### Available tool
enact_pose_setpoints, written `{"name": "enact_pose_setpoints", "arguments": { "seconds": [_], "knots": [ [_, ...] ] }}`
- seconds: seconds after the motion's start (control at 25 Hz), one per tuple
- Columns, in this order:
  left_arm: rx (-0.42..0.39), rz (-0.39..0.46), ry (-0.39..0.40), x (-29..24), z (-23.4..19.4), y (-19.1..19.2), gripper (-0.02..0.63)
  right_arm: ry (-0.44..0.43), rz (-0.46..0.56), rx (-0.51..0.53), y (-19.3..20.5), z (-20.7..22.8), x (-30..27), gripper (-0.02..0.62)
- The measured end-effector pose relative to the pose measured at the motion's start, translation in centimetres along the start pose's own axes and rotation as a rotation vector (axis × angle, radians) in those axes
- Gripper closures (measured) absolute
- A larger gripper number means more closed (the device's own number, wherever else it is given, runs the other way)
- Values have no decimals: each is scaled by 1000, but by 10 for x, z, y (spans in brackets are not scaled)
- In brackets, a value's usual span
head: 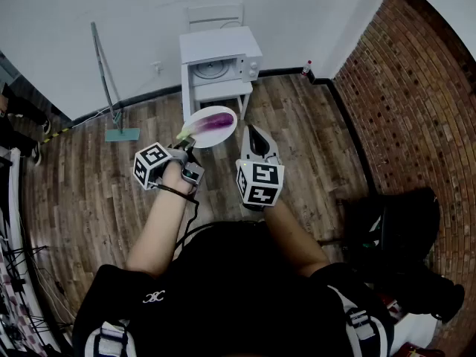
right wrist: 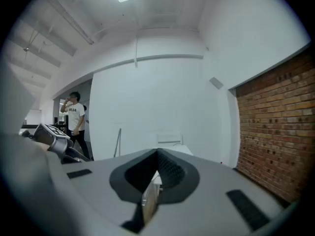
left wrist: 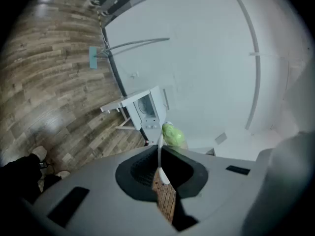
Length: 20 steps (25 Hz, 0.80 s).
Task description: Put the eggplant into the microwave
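A purple eggplant [head: 212,122] with a green stem [left wrist: 173,134] lies on a white plate [head: 223,134] held out in the air. My left gripper [head: 187,143] is shut on the plate's near rim [left wrist: 159,157], which shows edge-on between the jaws in the left gripper view. Further ahead, a white microwave [head: 222,64] stands on a small white table [head: 221,90], with its round turntable showing in the front. It also appears small in the left gripper view, the microwave [left wrist: 147,108] lying beyond the plate. To the right of the plate, my right gripper [head: 253,132] is shut with nothing between its jaws.
A long-handled mop [head: 110,95] leans on the white wall at the left. A brick wall [head: 416,103] runs down the right, with black bags [head: 405,251] at its foot. A small bottle [head: 306,68] stands by the corner. A person in a white shirt [right wrist: 75,118] stands far off.
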<state>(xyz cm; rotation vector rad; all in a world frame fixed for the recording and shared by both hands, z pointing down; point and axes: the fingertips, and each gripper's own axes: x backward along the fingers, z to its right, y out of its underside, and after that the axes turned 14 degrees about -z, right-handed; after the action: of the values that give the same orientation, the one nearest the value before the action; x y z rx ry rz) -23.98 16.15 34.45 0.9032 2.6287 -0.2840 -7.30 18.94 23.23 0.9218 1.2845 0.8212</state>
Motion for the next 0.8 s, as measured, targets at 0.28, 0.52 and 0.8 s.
{"name": "enact_pose_setpoints", "arguments": {
  "seconds": [0.28, 0.52, 0.8],
  "knots": [
    [-5, -19, 8, -2, -2, 0, 586, 8, 5, -27, 4, 1, 1, 587],
    [3, -47, 11, -8, -3, 3, 586, 34, -29, -42, 16, 4, 3, 586],
    [16, -62, -3, -43, -4, 10, 586, 34, -66, -64, 28, 32, -16, 586]
  ]
}}
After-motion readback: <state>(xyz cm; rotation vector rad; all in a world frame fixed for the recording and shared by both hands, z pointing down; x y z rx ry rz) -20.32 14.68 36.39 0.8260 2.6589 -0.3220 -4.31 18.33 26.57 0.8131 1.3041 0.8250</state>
